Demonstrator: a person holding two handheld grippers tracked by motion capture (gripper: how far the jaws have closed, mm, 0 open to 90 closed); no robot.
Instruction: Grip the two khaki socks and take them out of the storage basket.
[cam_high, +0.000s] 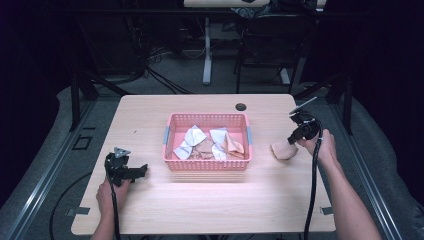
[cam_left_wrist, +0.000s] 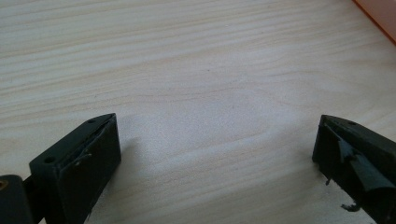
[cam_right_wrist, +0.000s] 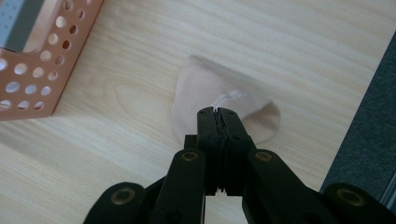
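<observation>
The beige sock (cam_high: 283, 150) lies on the table (cam_high: 200, 205) just right of the pink basket (cam_high: 207, 165), apart from it, near the table's right edge. The right gripper (cam_high: 294, 141) sits directly over the sock's right end; in the right gripper view its jaws are clenched together, and the sock (cam_right_wrist: 210, 93) spreads out just beyond and under their tips, though whether a pinch of cloth is caught between them cannot be told. The sock's long axis runs roughly left to right on the table, its wider end toward the basket (cam_right_wrist: 42, 60). The basket holds a heap of white and tan socks, so the likely job is moving this one in or out of it; the path between them runs leftward from the gripper. The right hand is much the nearer one. The left gripper (cam_high: 142, 170) rests well apart at the near left, jaws spread wide over bare wood (cam_left_wrist: 210, 93), holding nothing.
</observation>
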